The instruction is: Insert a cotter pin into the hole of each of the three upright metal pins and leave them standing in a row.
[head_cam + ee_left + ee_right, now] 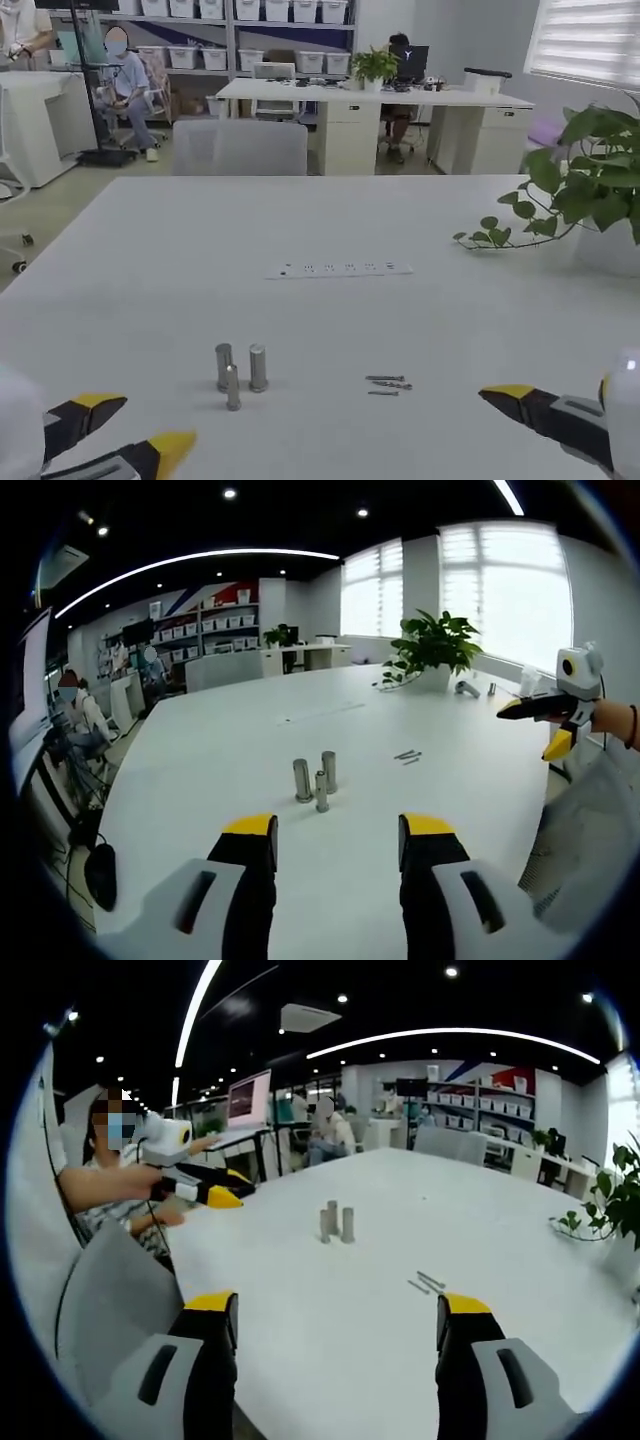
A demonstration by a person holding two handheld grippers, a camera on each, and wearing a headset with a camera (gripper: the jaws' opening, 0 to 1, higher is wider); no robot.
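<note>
Your left gripper and right gripper gape wide, empty. Three pins stand clustered; cotters lie near, to their right. Cotters probably light, thin, slippery: pinch one across its shank, gently.

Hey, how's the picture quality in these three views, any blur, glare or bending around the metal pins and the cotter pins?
Head view: soft overall, the metal pins readable, the cotter pins a smeared cluster. Left gripper view: fisheye bends the ceiling light strip into an arc, and the window is washed out. Right gripper view: same bending, even light, only faint shadows beside the metal pins.
</note>
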